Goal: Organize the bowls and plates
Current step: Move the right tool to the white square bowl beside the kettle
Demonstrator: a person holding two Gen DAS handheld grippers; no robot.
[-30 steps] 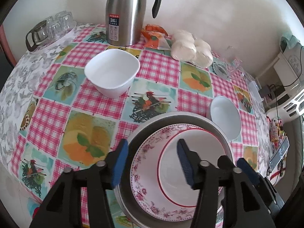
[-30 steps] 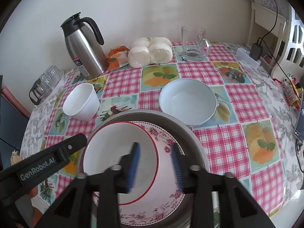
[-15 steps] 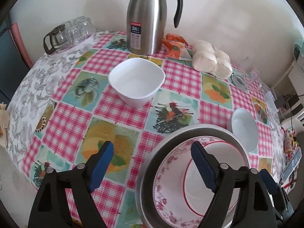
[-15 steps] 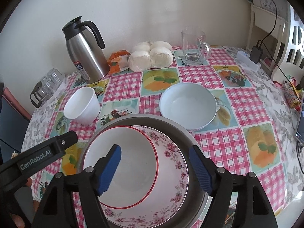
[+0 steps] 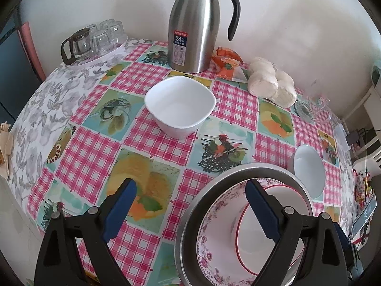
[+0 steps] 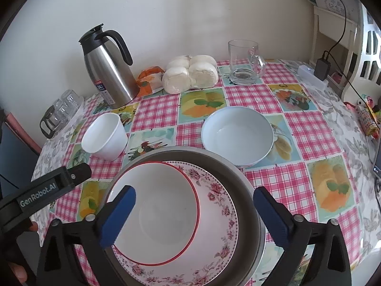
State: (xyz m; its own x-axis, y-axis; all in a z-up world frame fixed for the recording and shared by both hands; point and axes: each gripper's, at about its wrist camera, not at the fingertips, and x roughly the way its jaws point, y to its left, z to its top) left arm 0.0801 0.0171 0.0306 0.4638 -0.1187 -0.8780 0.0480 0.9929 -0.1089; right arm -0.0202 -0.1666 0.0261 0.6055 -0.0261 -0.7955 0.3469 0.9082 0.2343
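Both grippers' jaws have just been opening, nothing between them. Square white bowl (image 5: pixel 180 106) sits beyond the metal basin (image 6: pixel 247 186) toward the thermos, straight ahead of left gripper (image 5: pixel 190 202). Round white bowl (image 6: pixel 237 135) just behind the basin, nearer right gripper (image 6: pixel 194 211).

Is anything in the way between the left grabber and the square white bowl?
Nothing visible. Only bare checked tablecloth lies between the open left gripper and the square white bowl. The stack of dishes sits off to the side, and the steel jug stands behind the bowl.
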